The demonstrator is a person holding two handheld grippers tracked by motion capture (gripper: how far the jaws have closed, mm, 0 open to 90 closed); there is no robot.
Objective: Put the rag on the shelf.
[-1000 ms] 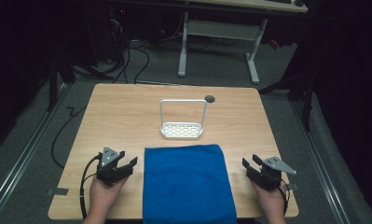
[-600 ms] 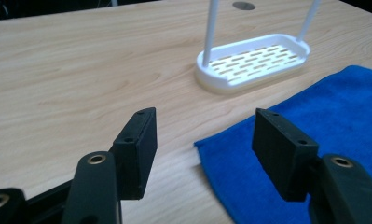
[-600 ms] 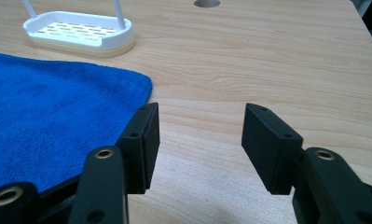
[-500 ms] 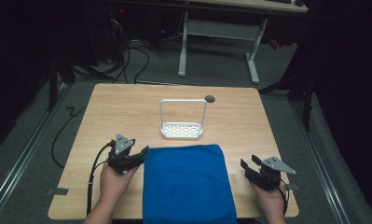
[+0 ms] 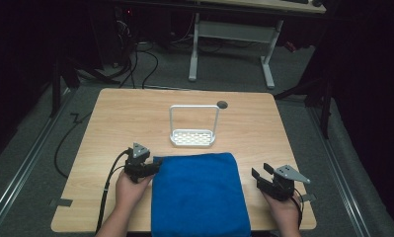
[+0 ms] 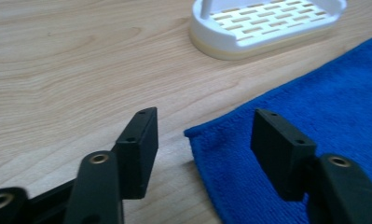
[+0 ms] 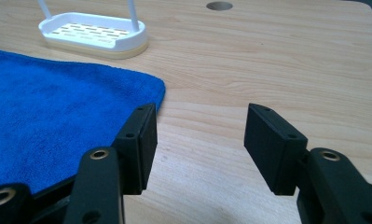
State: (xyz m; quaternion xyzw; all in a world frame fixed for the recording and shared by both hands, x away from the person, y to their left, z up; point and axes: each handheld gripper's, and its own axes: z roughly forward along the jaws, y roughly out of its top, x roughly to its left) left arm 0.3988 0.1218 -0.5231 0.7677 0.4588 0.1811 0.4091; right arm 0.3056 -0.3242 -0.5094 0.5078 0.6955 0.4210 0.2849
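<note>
Towel (image 5: 199,195): solid royal blue, fine nap, no print. Rack (image 5: 193,137): white, base pierced by rows of short slots, thin cream band along its lower edge. Table (image 5: 263,123): pale wood with wavy grain, one dark round hole. Left gripper (image 5: 152,168) and right gripper (image 5: 261,173): matte black, brass-coloured rivets, grey top plates. Floor (image 5: 36,148): grey.

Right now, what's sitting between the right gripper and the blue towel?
Nothing. In the high view only bare wooden table separates the right gripper from the blue towel; the right gripper view shows open jaws over bare wood beside the towel's corner.
</note>
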